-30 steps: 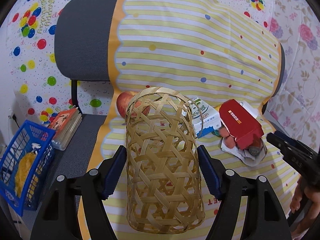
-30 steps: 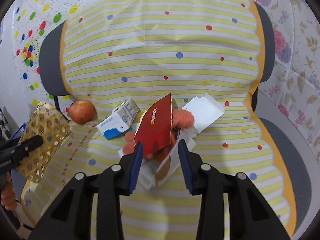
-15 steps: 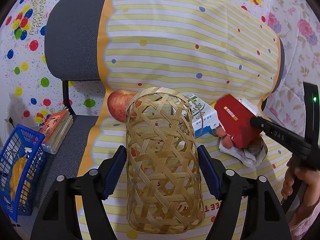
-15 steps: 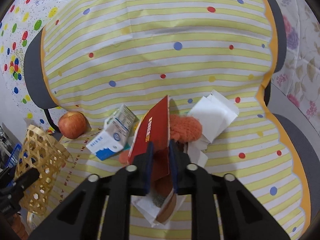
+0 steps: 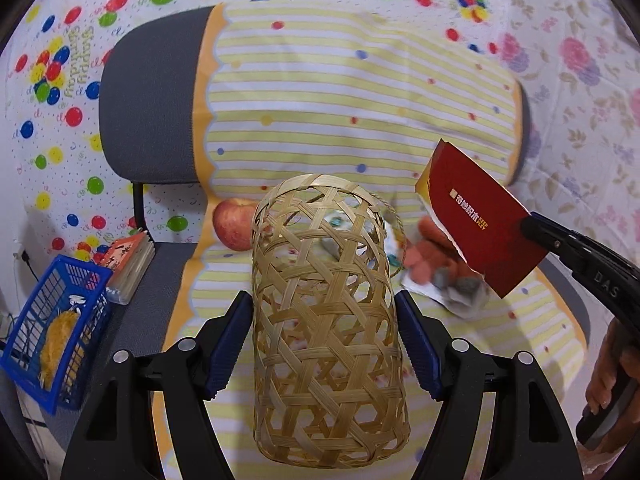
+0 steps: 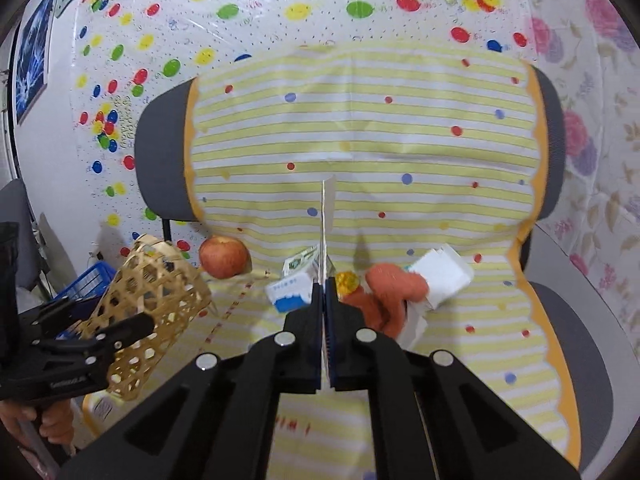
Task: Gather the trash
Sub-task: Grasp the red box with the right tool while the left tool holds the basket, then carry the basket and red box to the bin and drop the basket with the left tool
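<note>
Nearest, the left gripper (image 5: 324, 344) clamps a tall woven bamboo basket (image 5: 326, 320) between its blue pads, mouth pointing away toward the chair. Off to its right, the right gripper (image 6: 323, 300) has its jaws pressed flat together on a torn red card packet (image 5: 478, 222), which hangs lifted clear of the seat; from the right wrist view the packet shows only edge-on as a thin upright strip. Beyond, on the yellow striped cloth (image 6: 360, 152) draped over the grey chair (image 5: 152, 108), lie an apple (image 6: 222, 257) on the left, a blue-and-white carton (image 6: 294, 290), an orange fuzzy thing (image 6: 390, 286) and white paper (image 6: 440, 274) on the right. Far left, a blue crate (image 5: 52, 328) sits low beside the chair.
</note>
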A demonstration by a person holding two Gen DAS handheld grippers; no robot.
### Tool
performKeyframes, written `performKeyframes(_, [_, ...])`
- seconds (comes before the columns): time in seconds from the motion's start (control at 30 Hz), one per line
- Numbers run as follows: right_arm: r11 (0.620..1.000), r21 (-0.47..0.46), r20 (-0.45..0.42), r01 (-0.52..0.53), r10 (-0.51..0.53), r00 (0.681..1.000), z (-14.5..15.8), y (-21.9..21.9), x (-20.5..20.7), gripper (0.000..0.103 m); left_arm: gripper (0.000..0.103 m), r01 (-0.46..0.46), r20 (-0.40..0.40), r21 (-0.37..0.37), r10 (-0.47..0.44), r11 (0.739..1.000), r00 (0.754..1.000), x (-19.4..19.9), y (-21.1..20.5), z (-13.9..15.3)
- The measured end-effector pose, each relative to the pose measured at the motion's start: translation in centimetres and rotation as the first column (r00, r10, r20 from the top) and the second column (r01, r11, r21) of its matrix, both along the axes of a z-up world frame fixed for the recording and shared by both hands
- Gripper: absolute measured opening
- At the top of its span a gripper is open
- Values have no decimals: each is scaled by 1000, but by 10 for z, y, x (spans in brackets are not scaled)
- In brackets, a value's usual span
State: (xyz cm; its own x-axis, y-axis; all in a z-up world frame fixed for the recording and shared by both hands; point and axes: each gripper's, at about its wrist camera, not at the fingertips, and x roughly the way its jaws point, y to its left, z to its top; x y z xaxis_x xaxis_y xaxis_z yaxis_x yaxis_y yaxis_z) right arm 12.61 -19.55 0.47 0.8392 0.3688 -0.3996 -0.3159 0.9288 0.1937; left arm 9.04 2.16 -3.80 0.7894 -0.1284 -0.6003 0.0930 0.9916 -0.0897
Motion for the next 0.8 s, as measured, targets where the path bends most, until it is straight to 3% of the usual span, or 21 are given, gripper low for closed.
performKeyframes(0.47, [996, 31, -53, 86, -85, 995, -27, -44, -99, 2, 72, 193, -14, 2, -193, 981, 981, -64, -69, -15])
performKeyframes(0.6, [989, 36, -66, 143, -141, 988, -33, -62, -126, 2, 72, 273, -9, 16, -273, 962, 962, -81, -97, -19])
performKeyframes(0.8, [964, 11, -80, 265, -263, 961, -43, -91, -173, 2, 72, 407, -13, 8, -406, 914, 914, -103, -142, -29])
